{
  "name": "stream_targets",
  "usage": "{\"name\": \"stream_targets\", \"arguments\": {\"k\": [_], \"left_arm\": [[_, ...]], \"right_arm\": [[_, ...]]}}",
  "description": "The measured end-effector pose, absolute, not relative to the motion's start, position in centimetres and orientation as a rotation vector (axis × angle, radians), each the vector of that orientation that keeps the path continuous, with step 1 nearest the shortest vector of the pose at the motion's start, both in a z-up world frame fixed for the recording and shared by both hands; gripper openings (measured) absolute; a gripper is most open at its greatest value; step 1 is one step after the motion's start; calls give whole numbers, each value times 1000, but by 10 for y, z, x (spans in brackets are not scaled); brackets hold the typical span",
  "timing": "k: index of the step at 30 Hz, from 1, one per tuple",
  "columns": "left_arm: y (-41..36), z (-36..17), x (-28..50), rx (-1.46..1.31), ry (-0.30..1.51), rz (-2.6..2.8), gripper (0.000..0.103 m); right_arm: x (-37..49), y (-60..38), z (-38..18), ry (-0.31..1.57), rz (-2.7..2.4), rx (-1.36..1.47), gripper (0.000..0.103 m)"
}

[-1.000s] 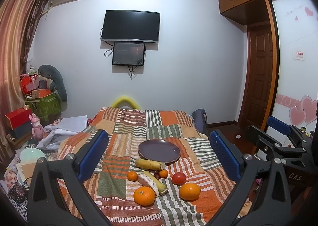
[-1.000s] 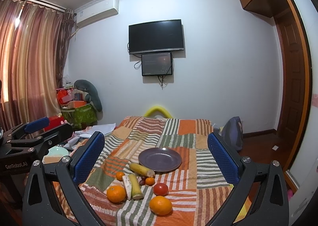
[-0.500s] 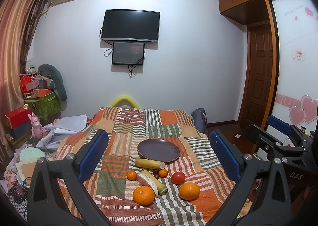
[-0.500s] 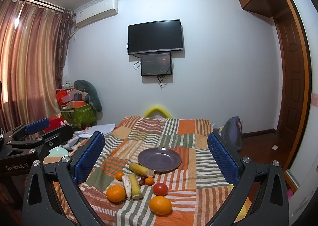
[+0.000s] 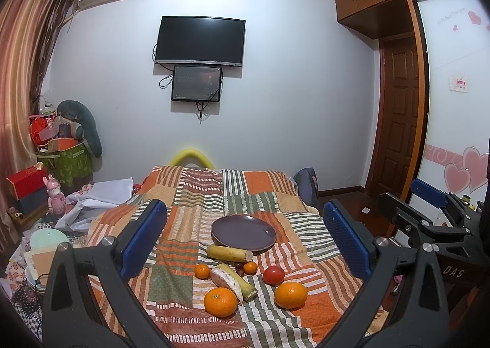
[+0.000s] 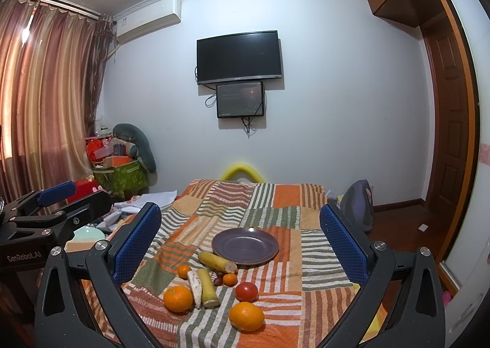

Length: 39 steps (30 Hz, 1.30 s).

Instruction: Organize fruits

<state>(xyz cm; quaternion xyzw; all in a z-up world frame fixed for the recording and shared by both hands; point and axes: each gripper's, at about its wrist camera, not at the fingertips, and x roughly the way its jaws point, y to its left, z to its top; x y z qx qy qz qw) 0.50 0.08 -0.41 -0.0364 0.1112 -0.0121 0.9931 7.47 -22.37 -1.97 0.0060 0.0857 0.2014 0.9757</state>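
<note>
A purple plate lies bare on the patchwork bedcover. In front of it lie a cut banana piece, a second banana piece, a pale wedge, two small tangerines, dark grapes, a red tomato and two big oranges. My left gripper and right gripper are open and empty, held back above the fruit. Each shows in the other's view, the right gripper and the left gripper.
The bedcover spans the bed. Clutter, boxes and a pink toy lie at the left; bowls sit near the bed's left edge. A bag stands at the right, by a wooden door.
Both views have shifted only slightly; the fruit and plate lie where they were, and both grippers stay open.
</note>
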Motion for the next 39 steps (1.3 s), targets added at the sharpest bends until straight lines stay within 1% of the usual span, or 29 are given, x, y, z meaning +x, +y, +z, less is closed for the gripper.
{"name": "stream_targets", "arguments": {"k": [13,21,28,32,34,35,36,39], "left_arm": [[1,-5,8,-79,227,-26,103],[4,-15,23,-86,270,-44,103],[20,-42,55,-97,376,-37,103],[31,-64,77,-90,456,-12,103],[36,-77,87,-85,502,-5,95],[38,-86,95,-80,541,-6,86],[39,-92,99,-79,568,-8,83],[46,-116,116,-90,657,-8,80]], "right_arm": [[75,-223,-20,172,403,11,103],[87,-221,-27,211,397,0,103],[119,-224,-53,336,401,1,103],[140,-226,-76,438,402,-7,98],[147,-226,-85,482,396,-20,96],[149,-226,-89,500,395,-27,94],[153,-226,-94,523,398,-37,93],[162,-225,-110,582,408,-55,90]]}}
